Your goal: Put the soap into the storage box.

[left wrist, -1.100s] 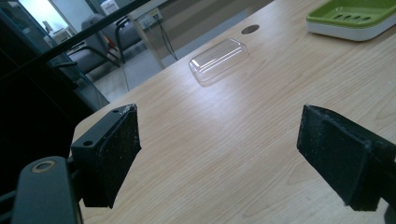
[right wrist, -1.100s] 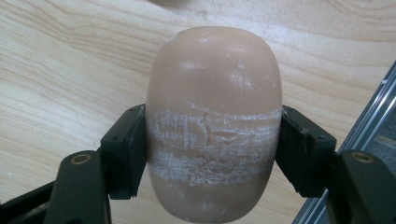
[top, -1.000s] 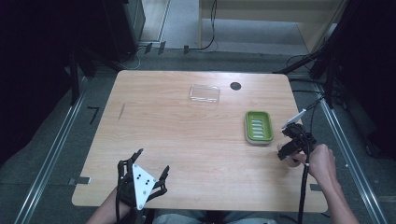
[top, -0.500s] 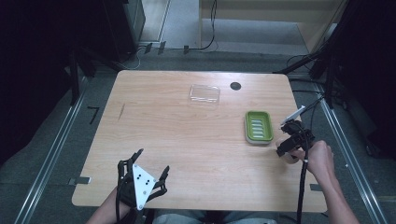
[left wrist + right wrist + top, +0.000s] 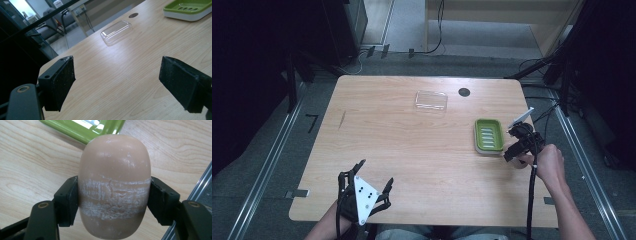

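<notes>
Two tongs over one wooden tabletop (image 5: 412,150), and three loose things to count: one soap bar, one green dish, one clear lid. The right tongs (image 5: 113,202) are clenched on the soap bar (image 5: 115,185), a peach-coloured oval with scuffed whitish bands where the black jaws press its two sides. From above, the right tongs (image 5: 515,146) sit by the tabletop's right edge, just beside the green soap dish (image 5: 488,135), the right hand (image 5: 549,162) behind them. The dish, ribbed inside (one only), looks empty from above; its corner (image 5: 82,130) shows just past the soap. The clear plastic lid (image 5: 431,101) lies well apart toward the far side, nothing visible under it, near a dark round hole (image 5: 464,92). Left tongs (image 5: 117,82) released, jaws wide apart above bare wood near the front-left corner (image 5: 364,192).
</notes>
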A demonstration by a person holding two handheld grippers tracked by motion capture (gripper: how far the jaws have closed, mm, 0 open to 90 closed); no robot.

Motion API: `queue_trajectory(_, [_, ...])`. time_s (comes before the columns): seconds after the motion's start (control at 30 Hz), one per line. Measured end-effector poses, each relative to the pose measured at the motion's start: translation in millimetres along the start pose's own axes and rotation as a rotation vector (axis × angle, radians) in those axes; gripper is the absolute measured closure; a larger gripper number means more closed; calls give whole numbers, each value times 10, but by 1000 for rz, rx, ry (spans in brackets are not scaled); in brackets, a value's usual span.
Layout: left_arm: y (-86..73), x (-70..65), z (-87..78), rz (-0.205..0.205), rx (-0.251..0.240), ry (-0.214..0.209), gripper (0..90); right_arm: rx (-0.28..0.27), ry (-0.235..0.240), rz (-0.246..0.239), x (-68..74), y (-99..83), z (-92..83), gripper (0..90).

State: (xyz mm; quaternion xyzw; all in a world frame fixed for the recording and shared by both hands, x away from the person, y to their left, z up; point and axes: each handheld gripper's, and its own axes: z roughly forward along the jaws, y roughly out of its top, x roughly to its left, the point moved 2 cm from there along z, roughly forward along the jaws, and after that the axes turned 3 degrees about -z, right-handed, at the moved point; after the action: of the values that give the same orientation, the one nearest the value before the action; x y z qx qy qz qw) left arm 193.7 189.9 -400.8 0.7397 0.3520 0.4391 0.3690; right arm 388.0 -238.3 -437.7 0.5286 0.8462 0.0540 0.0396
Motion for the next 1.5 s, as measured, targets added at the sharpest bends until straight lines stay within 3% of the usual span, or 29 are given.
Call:
queue_trajectory(1.0, [-2,-7,-3,11,-2,-2,140,-36,2,-18,25,260,-66,336])
queue_trajectory(1.5, [-2,-14,1,14,-2,-3,140,-64,0,-1,7,375,-101,337])
